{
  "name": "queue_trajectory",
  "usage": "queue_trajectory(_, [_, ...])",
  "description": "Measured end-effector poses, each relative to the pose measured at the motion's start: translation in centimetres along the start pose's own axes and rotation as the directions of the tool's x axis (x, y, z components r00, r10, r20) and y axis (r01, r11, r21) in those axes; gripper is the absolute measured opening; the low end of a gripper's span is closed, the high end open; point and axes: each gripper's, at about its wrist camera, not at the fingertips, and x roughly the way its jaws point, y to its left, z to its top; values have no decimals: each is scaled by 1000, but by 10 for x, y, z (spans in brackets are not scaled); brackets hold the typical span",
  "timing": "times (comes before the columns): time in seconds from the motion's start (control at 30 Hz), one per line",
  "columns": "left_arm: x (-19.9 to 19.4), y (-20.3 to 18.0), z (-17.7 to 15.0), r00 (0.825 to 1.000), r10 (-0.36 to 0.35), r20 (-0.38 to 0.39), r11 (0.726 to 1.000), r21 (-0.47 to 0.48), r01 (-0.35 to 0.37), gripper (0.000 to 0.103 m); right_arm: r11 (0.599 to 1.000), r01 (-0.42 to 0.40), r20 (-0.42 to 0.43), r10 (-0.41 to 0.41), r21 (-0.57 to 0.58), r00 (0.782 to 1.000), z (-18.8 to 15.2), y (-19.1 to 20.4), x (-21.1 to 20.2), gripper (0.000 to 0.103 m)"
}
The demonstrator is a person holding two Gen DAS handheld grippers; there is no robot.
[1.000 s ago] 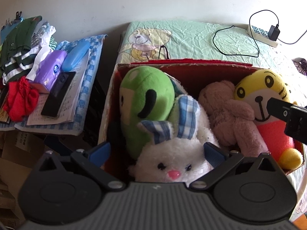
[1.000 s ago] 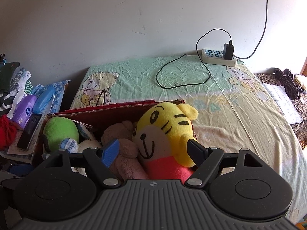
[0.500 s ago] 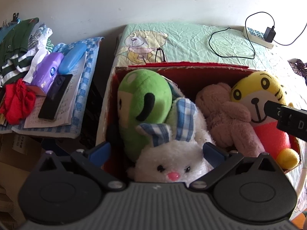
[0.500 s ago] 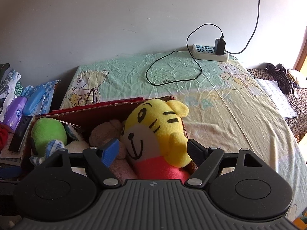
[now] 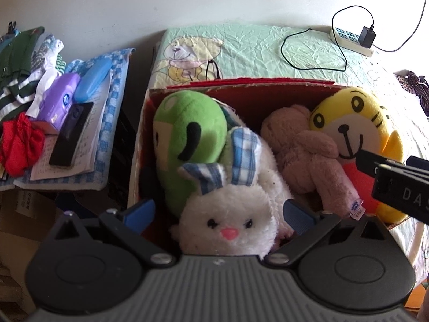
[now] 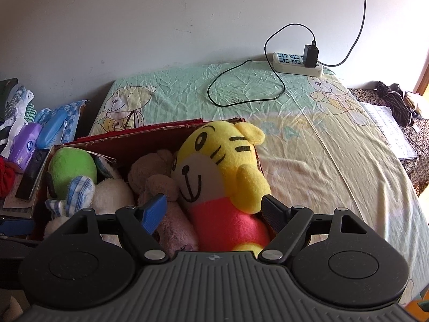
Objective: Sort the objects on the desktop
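Note:
An open red cardboard box (image 5: 241, 84) (image 6: 139, 136) sits on a bed and holds plush toys. The green plush (image 5: 187, 131) (image 6: 71, 169) lies at the left, with a white rabbit (image 5: 228, 222) (image 6: 110, 196) with blue plaid ears in front of it. A pink bear (image 5: 300, 145) (image 6: 152, 171) and a yellow tiger (image 5: 348, 126) (image 6: 217, 161) fill the right side. My left gripper (image 5: 218, 213) stands open just above the rabbit's head. My right gripper (image 6: 214, 211) (image 5: 388, 177) is open, its fingers on either side of the tiger's red body without pinching it.
A side surface at the left carries a purple tissue pack (image 5: 60, 96), a blue case (image 5: 92, 83), a black remote (image 5: 71, 134), papers, red cloth and folded clothes. A power strip (image 6: 295, 63) with a charger and black cable lies on the green bear-print sheet (image 6: 308, 139).
Both grippers stayed open. The right gripper has edged closer over the tiger, and in the left wrist view it sits slightly lower and further left. The toys have not moved.

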Motion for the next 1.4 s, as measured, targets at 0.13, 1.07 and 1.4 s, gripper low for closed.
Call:
queue_trajectory(0.13, [-1, -3, -3, 1000, 17, 5, 1000, 24, -17, 102, 1000, -12, -6, 12, 9, 1000, -2, 0, -2, 80])
queue_trajectory(1.07, [6, 1, -9, 999, -37, 19, 999, -4, 37, 102, 998, -55, -7, 55, -9, 998, -9, 9, 0, 80])
queue_trajectory(1.4, [13, 4, -9, 1000, -17, 6, 1000, -12, 17, 102, 998, -58, -17, 58, -18, 998, -9, 9, 2, 80])
